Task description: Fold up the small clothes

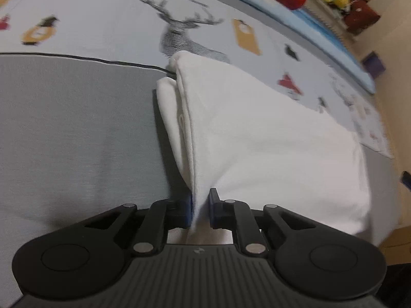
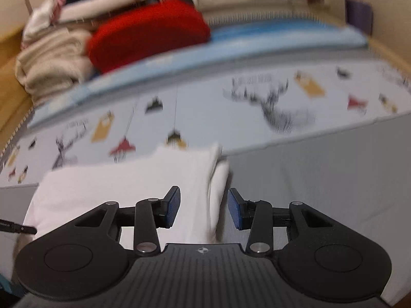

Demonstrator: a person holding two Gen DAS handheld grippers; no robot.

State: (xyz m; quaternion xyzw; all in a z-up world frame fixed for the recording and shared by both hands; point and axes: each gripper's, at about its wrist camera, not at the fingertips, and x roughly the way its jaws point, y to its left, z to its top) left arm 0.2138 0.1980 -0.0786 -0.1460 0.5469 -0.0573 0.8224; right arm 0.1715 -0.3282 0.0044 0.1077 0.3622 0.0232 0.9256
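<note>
Left gripper (image 1: 200, 209) clenched on an edge of the white garment (image 1: 257, 141), which lies folded on the grey sheet (image 1: 77, 128) beside the deer print (image 1: 179, 36). Right gripper (image 2: 204, 209) released, jaws astride the garment's edge. No legible text.

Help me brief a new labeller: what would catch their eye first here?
The white garment, half folded on the grey bed cover, with the left gripper shut on its near edge. The right gripper hangs open over the garment's other edge. Behind lie a deer-print sheet and a red cushion beside piled clothes.
</note>
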